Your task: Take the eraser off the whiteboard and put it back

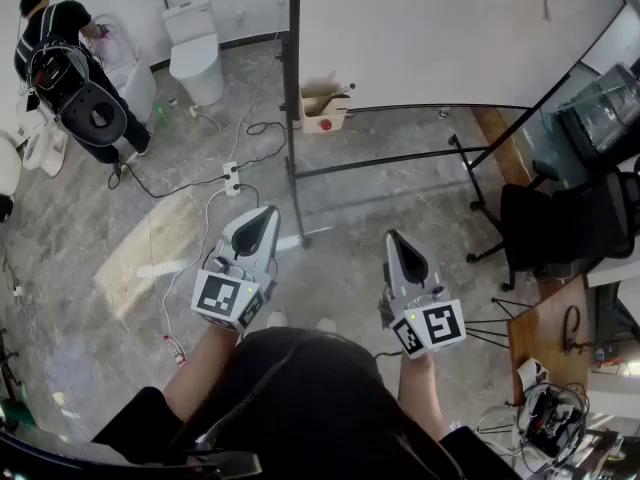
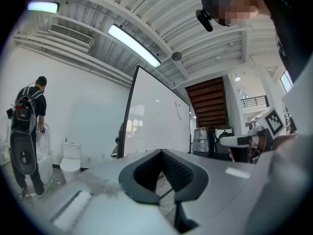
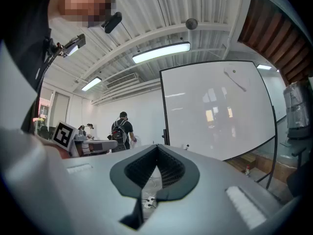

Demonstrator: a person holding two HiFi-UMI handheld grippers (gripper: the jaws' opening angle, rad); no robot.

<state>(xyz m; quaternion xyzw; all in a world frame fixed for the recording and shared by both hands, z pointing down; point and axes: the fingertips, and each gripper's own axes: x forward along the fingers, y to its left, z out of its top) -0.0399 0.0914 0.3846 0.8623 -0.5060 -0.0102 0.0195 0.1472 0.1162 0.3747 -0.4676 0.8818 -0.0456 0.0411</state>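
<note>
The left claw (image 1: 269,211) and right claw (image 1: 392,235) are both closed and hold nothing. The whiteboard (image 1: 440,28) stands far ahead and to the right, nearer the right claw. The eraser is too small to pick out.

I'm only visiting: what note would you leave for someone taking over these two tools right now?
Left hand-held gripper: shut, empty.
Right hand-held gripper: shut, empty.
Whiteboard: stands ahead, neither gripper touches it.
Eraser: not surely visible; a small thing at the board's lower edge may be it.
Done: nothing yet.
Left: approach, take the eraser off, put it back.
</note>
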